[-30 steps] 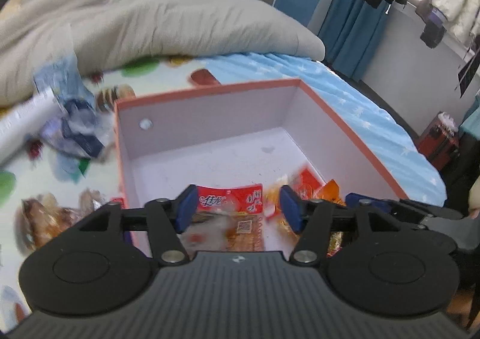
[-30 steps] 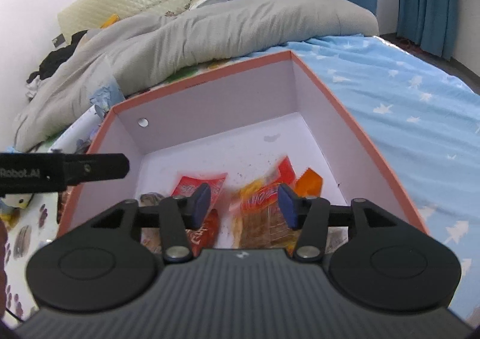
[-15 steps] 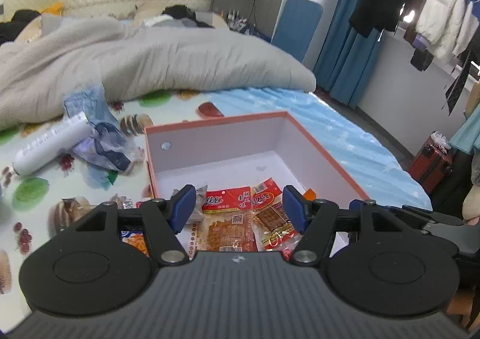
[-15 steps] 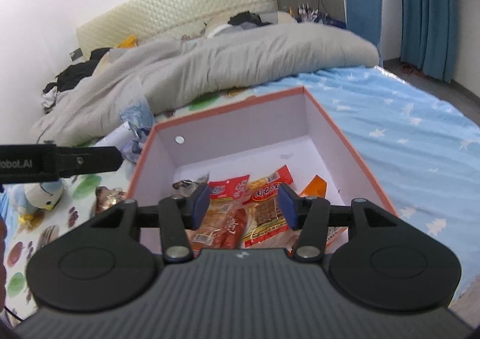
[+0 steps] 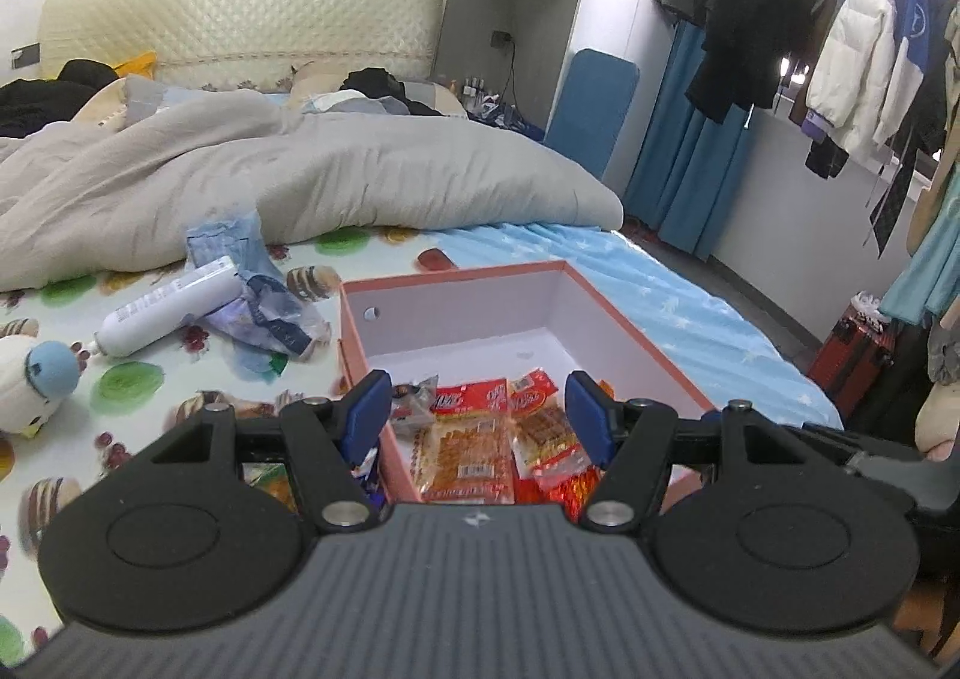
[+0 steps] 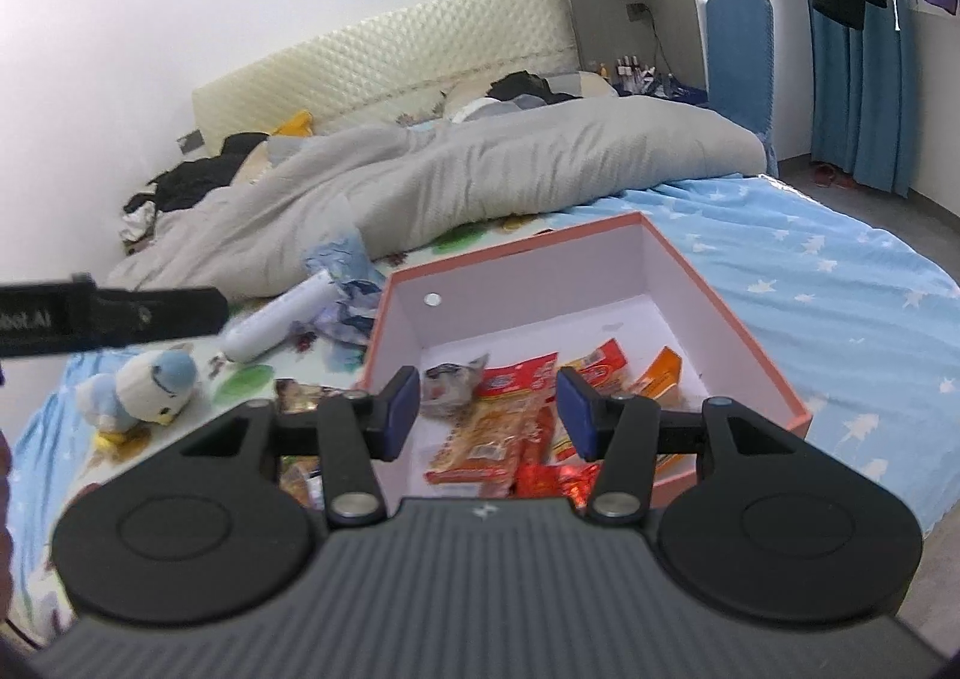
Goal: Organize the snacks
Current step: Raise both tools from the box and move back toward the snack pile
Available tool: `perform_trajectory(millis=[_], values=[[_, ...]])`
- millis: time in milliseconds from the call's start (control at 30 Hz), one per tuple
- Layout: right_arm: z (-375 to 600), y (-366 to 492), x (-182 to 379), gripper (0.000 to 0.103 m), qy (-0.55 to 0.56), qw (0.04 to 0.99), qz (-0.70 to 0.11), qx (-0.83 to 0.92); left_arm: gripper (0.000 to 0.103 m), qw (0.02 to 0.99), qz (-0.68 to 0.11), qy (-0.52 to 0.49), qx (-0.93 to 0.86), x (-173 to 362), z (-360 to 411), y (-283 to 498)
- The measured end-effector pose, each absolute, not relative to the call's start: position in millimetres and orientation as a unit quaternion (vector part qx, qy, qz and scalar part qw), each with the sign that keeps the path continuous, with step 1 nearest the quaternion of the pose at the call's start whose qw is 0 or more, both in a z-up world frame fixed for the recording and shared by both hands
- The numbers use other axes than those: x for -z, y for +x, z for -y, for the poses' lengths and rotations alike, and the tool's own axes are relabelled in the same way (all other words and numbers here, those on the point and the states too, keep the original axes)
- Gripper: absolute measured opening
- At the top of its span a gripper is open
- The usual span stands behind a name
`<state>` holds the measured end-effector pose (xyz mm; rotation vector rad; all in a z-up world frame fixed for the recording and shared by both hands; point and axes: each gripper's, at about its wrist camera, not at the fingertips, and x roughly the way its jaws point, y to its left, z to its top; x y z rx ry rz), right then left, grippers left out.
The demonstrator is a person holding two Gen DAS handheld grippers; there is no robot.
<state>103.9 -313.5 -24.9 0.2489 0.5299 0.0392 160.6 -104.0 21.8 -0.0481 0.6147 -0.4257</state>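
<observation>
Left wrist: snacks (image 5: 480, 439) in box (image 5: 630, 319)

the bed (image 5: 690, 307) carries an open pink box (image 5: 624, 313); left of the box lie a white bottle (image 5: 168, 307), crumpled wrappers (image 5: 270, 313) and a plush toy (image 6: 150, 385); behind the box, a grey duvet (image 5: 300, 181).

On my other gripper's black arm (image 6: 108, 313), jutting in at the left edge of my right wrist view, I read white letters "bot.AI", cut off at the frame. The red snack packets (image 5: 474, 400) in the box (image 5: 636, 331) carry print too small and blurred for me to read.
</observation>
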Motion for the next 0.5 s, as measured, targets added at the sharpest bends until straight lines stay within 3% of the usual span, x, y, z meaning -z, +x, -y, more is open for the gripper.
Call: perform_trajectory(millis=[500], values=[[285, 59, 22, 0.052, 0.1, 0.959, -0.262, -0.034, 0.069, 0.932, -0.307, -0.044, 0.189, -12, 62, 92]])
